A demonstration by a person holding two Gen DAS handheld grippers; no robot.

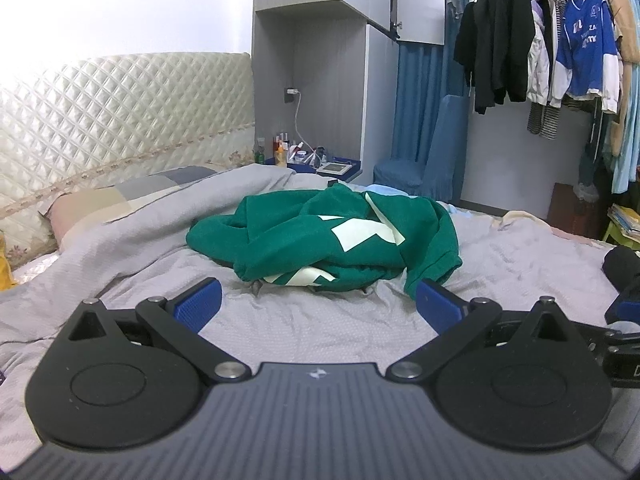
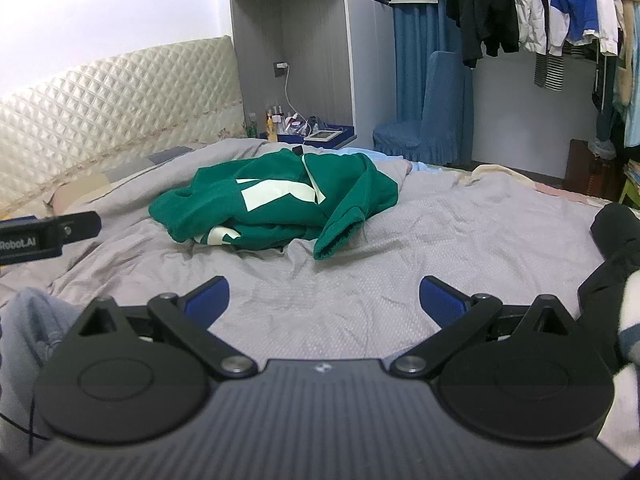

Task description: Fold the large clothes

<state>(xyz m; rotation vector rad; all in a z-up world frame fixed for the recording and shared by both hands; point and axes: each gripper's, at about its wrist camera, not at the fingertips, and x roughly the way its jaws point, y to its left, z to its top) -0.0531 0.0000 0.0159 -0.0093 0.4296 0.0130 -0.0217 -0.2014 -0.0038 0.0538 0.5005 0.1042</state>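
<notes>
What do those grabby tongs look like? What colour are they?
Both look alike. The left tongs and right tongs each have two blue ribbed pads on black hinged arms with silver pins. Behind sit two round black discs and a dark ribbed body with a small white logo.

On the far right, a blue and white jersey hangs on the clothes rail, bearing a white "4" near its shoulder and the letters "ZA" on the chest; the rest of its print is too small to read. In the right wrist view, a black device arm at the left edge carries the white lettering "Robot.AI".
</notes>
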